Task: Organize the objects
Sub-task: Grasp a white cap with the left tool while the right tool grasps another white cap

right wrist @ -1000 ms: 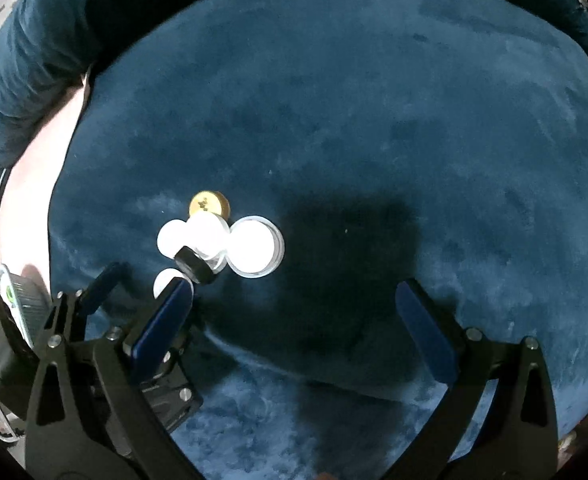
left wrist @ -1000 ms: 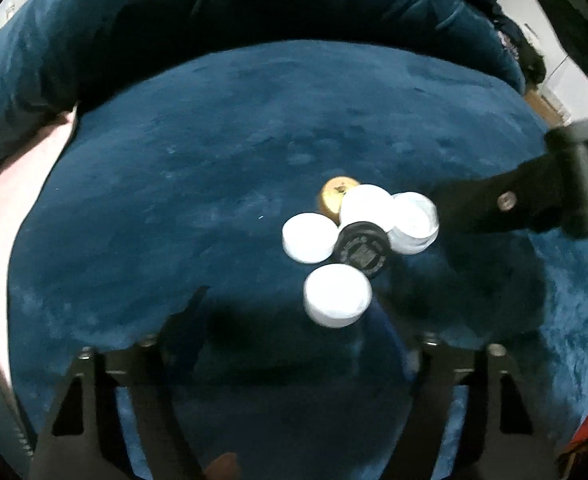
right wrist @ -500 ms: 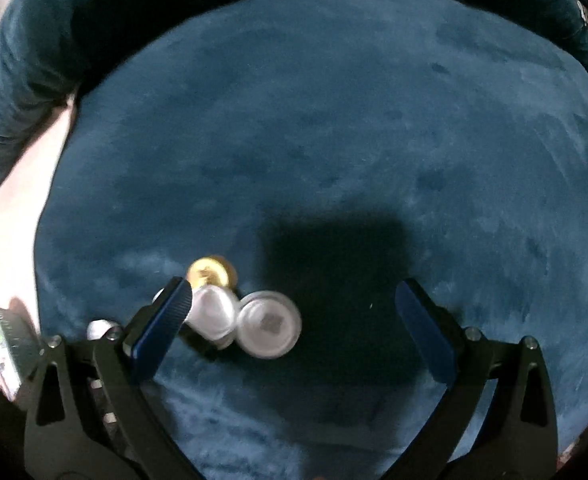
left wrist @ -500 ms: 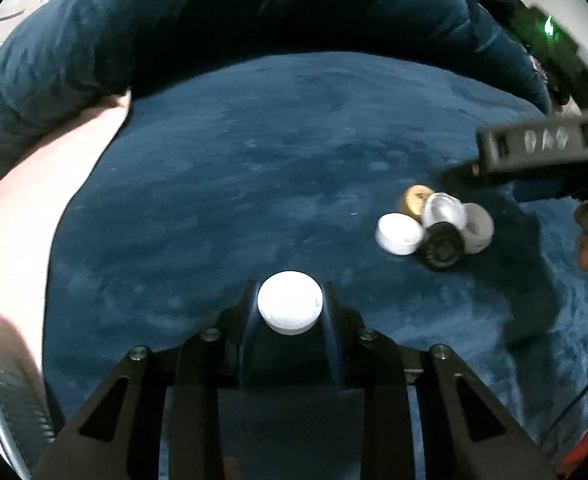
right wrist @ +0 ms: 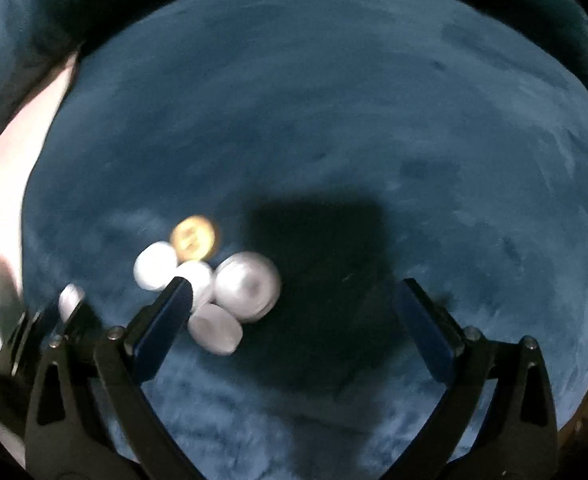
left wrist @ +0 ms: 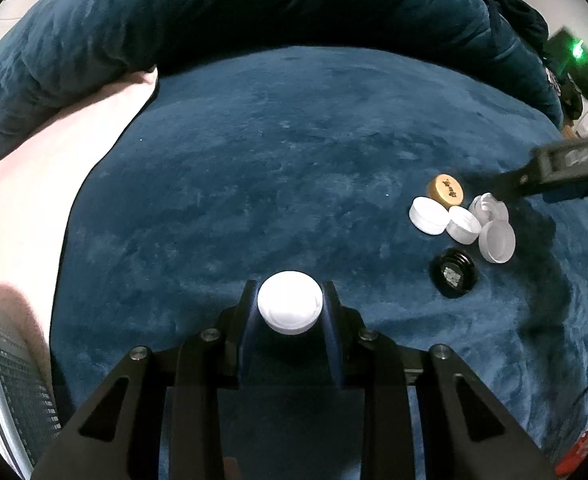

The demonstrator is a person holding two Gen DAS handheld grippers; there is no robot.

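Left wrist view shows the left gripper (left wrist: pixel 290 306) with jaws clamped on a round white plastic cap (left wrist: pixel 290 307), lifted clear of the blue plush cushion (left wrist: pixel 254 168), probably for sorting, while the blurred right gripper (right wrist: pixel 294 312) hangs open-jawed over the remaining cluster of caps (left wrist: pixel 459 216).

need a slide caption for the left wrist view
Left gripper grips a white cap above a blue cushion, other caps clustered right.

Dark print on gold cap (left wrist: pixel 445 189), too small to read.
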